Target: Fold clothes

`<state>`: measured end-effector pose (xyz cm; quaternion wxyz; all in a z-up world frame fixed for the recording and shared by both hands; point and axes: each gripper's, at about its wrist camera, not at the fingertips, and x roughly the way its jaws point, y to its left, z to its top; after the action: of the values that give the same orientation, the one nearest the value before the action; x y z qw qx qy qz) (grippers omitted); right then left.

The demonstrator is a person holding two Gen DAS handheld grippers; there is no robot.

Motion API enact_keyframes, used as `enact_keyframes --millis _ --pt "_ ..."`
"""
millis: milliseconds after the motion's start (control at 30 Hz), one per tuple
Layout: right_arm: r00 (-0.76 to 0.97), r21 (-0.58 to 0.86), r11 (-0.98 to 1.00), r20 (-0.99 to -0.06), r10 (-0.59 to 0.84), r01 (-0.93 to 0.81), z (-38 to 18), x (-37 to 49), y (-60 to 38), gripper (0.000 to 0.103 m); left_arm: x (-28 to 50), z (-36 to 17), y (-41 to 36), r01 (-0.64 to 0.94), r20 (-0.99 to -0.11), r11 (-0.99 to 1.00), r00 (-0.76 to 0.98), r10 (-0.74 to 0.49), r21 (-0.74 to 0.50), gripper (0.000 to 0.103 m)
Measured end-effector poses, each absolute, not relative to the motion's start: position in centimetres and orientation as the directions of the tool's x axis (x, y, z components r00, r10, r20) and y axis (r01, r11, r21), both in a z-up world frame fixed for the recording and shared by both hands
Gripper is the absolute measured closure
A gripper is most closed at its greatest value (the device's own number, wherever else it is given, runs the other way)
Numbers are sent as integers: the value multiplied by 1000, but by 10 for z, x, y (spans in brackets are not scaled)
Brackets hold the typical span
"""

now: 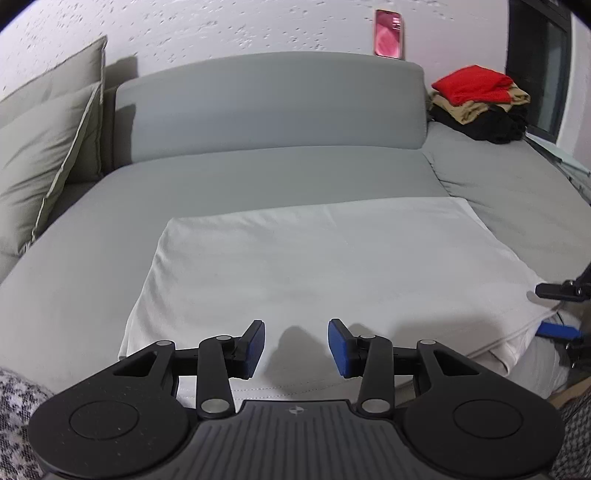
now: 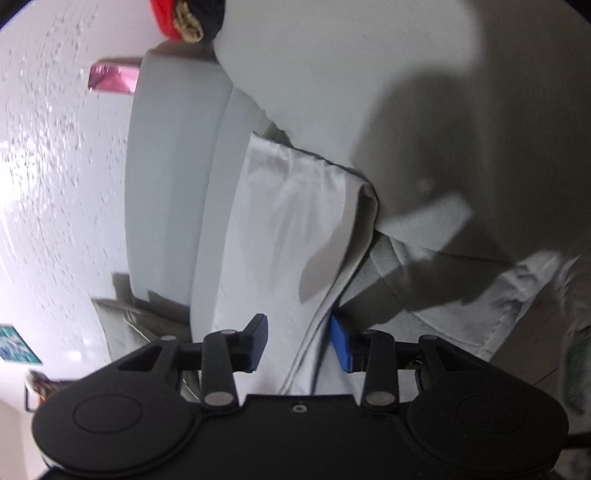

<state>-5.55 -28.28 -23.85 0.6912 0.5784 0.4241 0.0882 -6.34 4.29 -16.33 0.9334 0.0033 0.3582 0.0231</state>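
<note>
The white shirt (image 1: 332,273) lay flat on the grey sofa (image 1: 229,177), the left gripper (image 1: 296,349) spread and empty above its near hem, the right gripper (image 2: 299,343) spread around its side edge.

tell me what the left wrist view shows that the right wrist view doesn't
Only the left wrist view shows the white garment spread flat across the grey sofa, the cushions at its far left, and the open left gripper above the near hem. Only the right wrist view shows the right gripper straddling the garment's edge, jaws apart, and a teal picture on the wall. Both share the garment, the sofa, the pink phone and the pile of folded clothes.
</note>
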Motion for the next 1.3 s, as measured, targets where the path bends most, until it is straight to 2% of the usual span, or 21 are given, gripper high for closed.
enact_keyframes --millis 300,500,633,733,800,867,900,967,1100,1200,1300 --pt "715 904 212 -423 557 371 -250 -57 -275 66 -57 -162 54 -75 -672 997 739 44 -16 63" --pt "776 919 202 -394 492 339 -255 -34 -282 66 -55 -149 83 -175 -659 984 742 124 -13 63" --pt "803 920 225 -390 450 321 -255 -24 -287 66 -42 -156 107 -234 -746 968 629 219 87 66" --pt "811 916 239 -396 429 321 -257 -18 -287 66 -30 -178 120 -209 -836 963 486 255 172 68" --pt "809 904 269 -420 412 332 -255 -16 -286 73 -28 -186 125 -180 -861 968 450 237 173 68" --pt "788 870 320 -481 385 375 -254 -14 -283 100 -31 -186 122 -116 -862 970 447 241 211 68" --pt "776 854 344 -506 377 390 -253 -13 -282 99 -31 -185 120 -86 -862 969 443 246 232 68" --pt "766 826 401 -538 351 396 -242 -10 -278 99 -37 -178 121 -53 -856 970 461 234 237 67" --pt "752 671 662 -613 242 334 -196 1 -250 99 -57 -147 140 -77 -799 983 574 179 164 63" --pt "769 589 760 -609 193 276 -166 7 -228 99 -68 -123 159 -107 -738 989 658 150 105 61" --pt "793 509 839 -584 172 193 -134 11 -197 99 -82 -111 177 -165 -683 976 696 219 145 60"
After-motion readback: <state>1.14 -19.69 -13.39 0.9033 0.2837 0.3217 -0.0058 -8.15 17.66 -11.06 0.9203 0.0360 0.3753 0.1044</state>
